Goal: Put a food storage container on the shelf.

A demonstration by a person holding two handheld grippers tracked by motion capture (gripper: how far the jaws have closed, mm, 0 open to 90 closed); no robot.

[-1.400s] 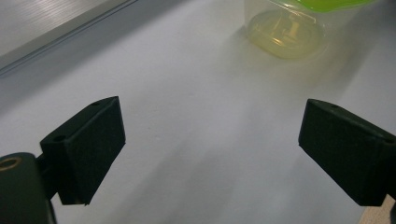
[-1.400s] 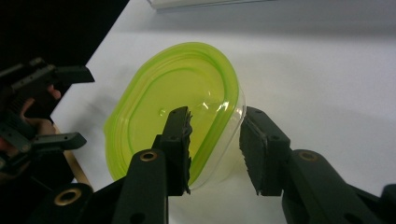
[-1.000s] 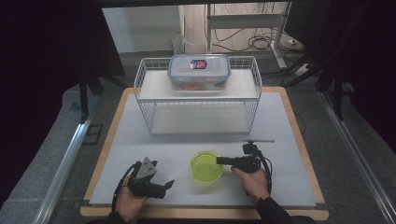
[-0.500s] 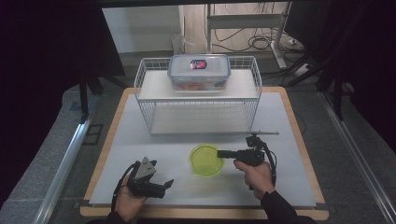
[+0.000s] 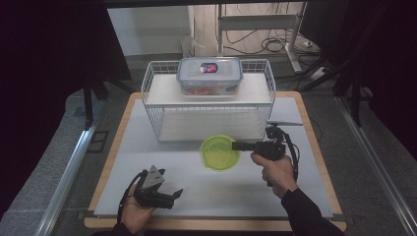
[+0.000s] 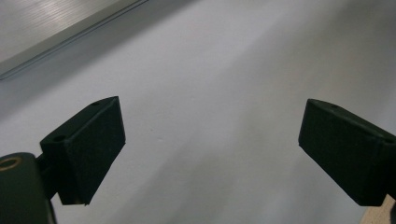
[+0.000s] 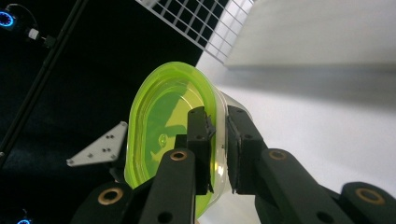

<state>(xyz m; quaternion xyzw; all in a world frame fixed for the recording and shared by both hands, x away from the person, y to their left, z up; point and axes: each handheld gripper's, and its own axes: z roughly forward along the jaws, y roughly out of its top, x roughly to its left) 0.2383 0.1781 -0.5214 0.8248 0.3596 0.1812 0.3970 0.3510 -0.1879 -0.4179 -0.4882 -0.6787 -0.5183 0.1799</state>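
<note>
We see the right gripper (image 5: 239, 146) clamped on the rim of a round yellow-green container (image 5: 220, 152), one jaw inside the wall and one outside. In the right gripper view the same container (image 7: 170, 130) sits tipped on its side relative to the camera, its clear wall pinched between the two black pads (image 7: 201, 140). From the high view the container hangs right of the table's middle, just in front of the near edge of the white wire rack (image 5: 152, 110), and it appears to be off the white table mat (image 5: 147, 157), though the angle makes it hard for us to judge the gap.

The left gripper (image 5: 169, 196) lies low at the near left of the mat, held in the person's left hand (image 5: 135, 211). In the left gripper view its pads (image 6: 91, 147) stand wide apart with nothing but bare mat between them.

On the upper shelf of the rack, at the far side of the table, we find a clear lidded box (image 5: 210, 76) with a blue-trimmed lid and a small label on top. The person's right hand (image 5: 273, 169) wraps the handle of the right gripper, a dark sleeve (image 5: 307, 216) running back to the near edge.
</note>
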